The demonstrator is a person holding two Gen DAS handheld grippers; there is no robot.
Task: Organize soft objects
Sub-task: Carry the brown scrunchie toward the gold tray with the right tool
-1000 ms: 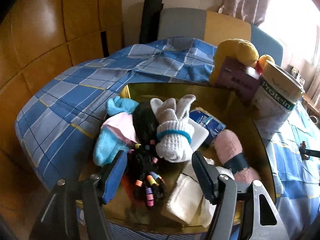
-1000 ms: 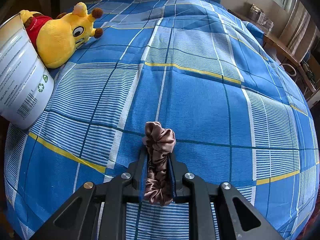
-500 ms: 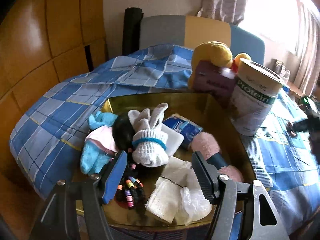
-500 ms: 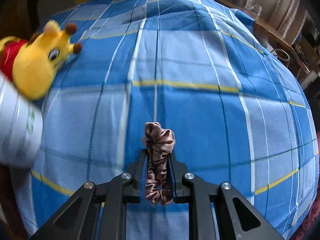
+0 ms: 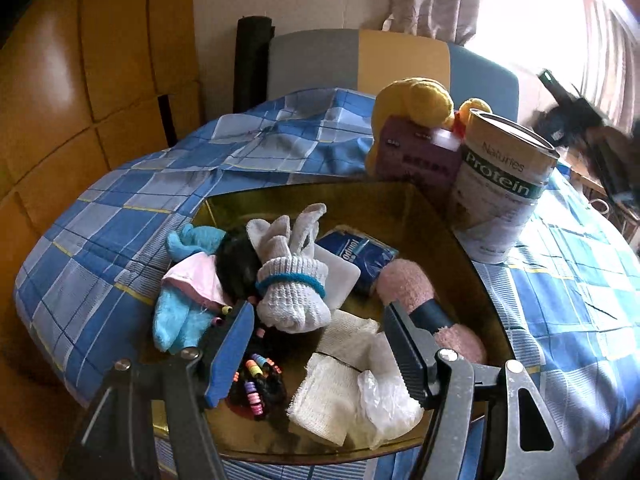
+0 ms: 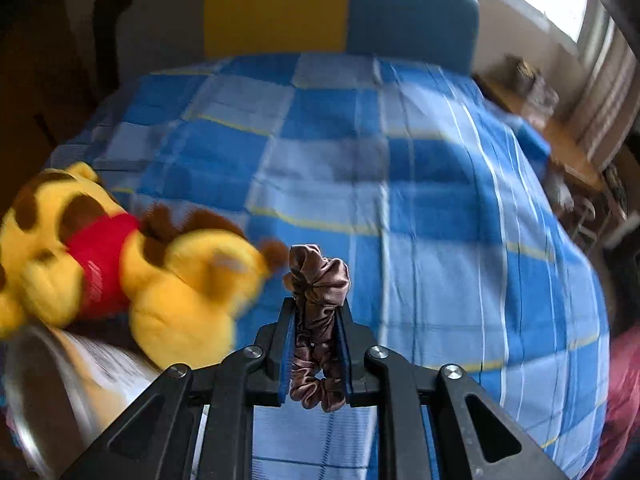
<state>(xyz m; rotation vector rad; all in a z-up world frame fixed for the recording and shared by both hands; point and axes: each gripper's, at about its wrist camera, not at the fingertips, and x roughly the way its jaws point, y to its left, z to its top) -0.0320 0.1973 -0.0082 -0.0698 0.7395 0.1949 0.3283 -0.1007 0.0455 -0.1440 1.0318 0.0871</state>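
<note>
My right gripper (image 6: 316, 316) is shut on a brown satin scrunchie (image 6: 318, 280), held in the air above the blue checked bedspread (image 6: 420, 200). A yellow plush giraffe (image 6: 160, 280) with a red scarf lies just left of it. My left gripper (image 5: 320, 320) is open and empty, hovering over the near part of a gold tray (image 5: 380, 200). The tray holds a rolled white sock (image 5: 292, 292), a light blue sock (image 5: 176, 320), a black beaded hair tie (image 5: 256, 384), a pink roll (image 5: 420, 296), white gauze (image 5: 336, 384) and a blue tissue pack (image 5: 360, 252).
A protein tin (image 5: 500, 184) and a purple box (image 5: 416, 160) stand behind the tray on its right, with the giraffe (image 5: 416, 100) behind them. The tin's rim (image 6: 36, 380) shows at lower left in the right wrist view. A chair (image 5: 360, 64) stands beyond the table.
My right gripper has lifted and swung left with the scrunchie, bringing the giraffe close beside it. My left gripper has pulled back slightly and stays open over the tray.
</note>
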